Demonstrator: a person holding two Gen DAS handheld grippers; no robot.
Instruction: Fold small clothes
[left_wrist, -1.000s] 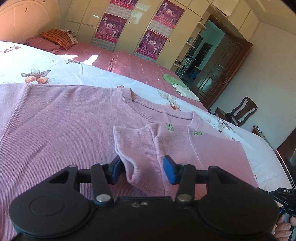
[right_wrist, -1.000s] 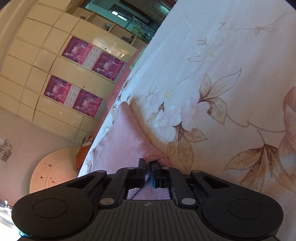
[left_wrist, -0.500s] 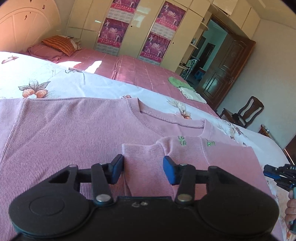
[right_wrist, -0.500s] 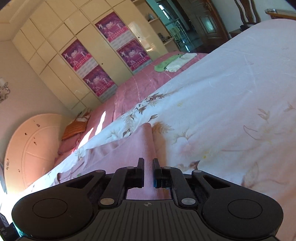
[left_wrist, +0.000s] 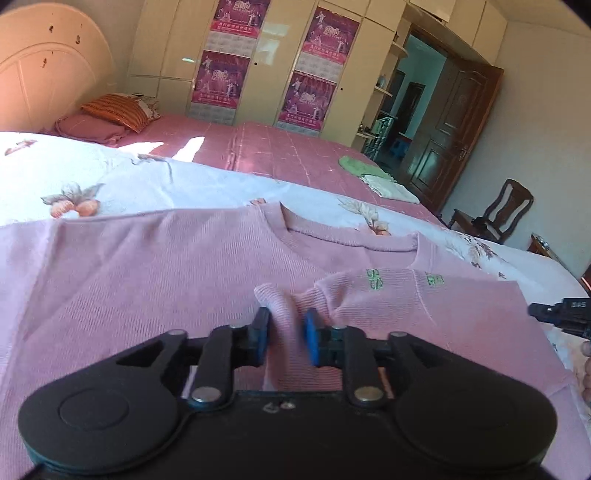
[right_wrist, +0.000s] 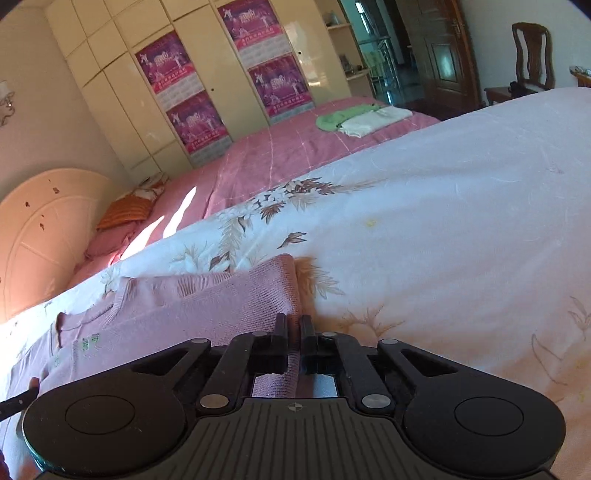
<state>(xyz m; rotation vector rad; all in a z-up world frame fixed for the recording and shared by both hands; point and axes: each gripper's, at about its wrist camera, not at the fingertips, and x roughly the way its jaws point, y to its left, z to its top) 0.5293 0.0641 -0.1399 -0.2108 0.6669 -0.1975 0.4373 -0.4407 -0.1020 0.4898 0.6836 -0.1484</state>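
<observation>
A pink knit sweater (left_wrist: 147, 266) lies flat on the floral bedsheet (left_wrist: 147, 181), neckline away from me, with its right side folded over the body. My left gripper (left_wrist: 284, 334) has its blue pads closing on a raised fold of pink cloth (left_wrist: 280, 310) near the folded sleeve. My right gripper (right_wrist: 294, 330) is shut on the sweater's right edge (right_wrist: 258, 295) and rests low on the bed. It shows at the far right of the left wrist view (left_wrist: 561, 314).
A pink-covered bed (left_wrist: 280, 155) with an orange pillow (left_wrist: 118, 112) and folded green and white cloths (left_wrist: 373, 177) lies beyond. Wardrobes (left_wrist: 258, 62), a wooden door (left_wrist: 461, 129) and a chair (left_wrist: 506, 210) stand behind. White floral sheet (right_wrist: 443, 221) spreads to the right.
My left gripper's pads have closed in on a bunched fold of the sleeve. My right gripper has tilted level and carried the sweater's edge over, so the folded side lies flatter.
</observation>
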